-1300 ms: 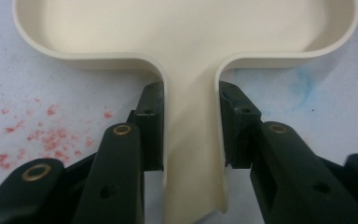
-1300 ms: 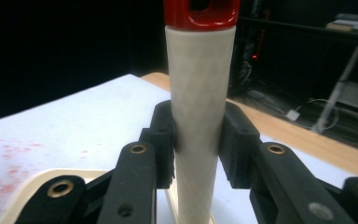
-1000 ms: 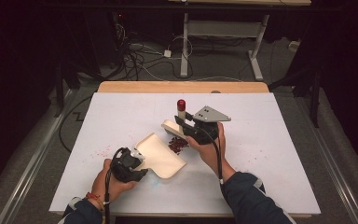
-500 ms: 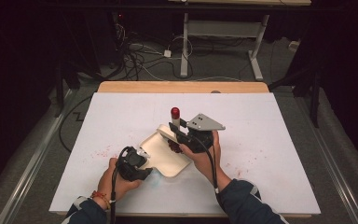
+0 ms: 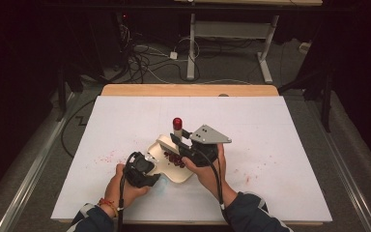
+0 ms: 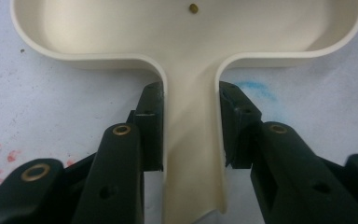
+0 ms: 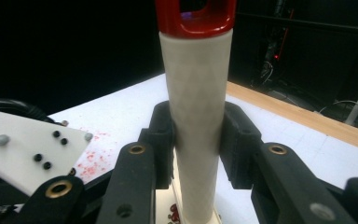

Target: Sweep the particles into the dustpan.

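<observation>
White table (image 5: pixel 290 145) carried the cream dustpan (image 5: pixel 174 166) near centre; left gripper (image 5: pixel 147 166) clamped its handle at 7 o'clock to steady it, while right gripper (image 5: pixel 176 137) gripped the brush handle (image 7: pixel 196 116) upright, seemingly sweeping red crumbs (image 5: pixel 174 158) in

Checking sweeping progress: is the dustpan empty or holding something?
Holding something: the dustpan has a dark red pile inside, beside the brush.

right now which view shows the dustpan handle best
The left gripper view: the cream dustpan handle runs between that gripper's pads, clamped on both sides. The high view shows the dustpan small, its handle mostly under the left gripper.
</observation>
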Action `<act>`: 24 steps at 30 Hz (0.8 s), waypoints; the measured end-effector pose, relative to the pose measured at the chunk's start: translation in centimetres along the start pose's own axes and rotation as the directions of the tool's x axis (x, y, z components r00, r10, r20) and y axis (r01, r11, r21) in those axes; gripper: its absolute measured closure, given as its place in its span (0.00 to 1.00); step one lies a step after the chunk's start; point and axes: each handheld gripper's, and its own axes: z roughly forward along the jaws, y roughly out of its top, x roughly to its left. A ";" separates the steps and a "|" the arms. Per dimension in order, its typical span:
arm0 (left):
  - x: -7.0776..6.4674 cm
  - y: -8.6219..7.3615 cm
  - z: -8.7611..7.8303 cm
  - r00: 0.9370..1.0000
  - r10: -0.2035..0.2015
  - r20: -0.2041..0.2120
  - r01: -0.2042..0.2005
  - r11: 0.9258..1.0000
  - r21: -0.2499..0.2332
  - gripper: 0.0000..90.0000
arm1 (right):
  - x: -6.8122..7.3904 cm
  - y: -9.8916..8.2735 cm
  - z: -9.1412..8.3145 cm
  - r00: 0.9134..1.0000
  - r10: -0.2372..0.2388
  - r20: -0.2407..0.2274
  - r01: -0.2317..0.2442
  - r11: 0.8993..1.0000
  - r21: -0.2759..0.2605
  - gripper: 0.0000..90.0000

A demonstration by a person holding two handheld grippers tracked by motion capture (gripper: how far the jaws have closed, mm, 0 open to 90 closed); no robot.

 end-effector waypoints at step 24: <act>0.2 -0.1 0.2 1.000 0.008 0.012 -0.008 1.000 -0.002 0.71 | -1.0 0.6 -1.4 0.999 0.038 -0.004 -0.038 0.999 -0.034 0.77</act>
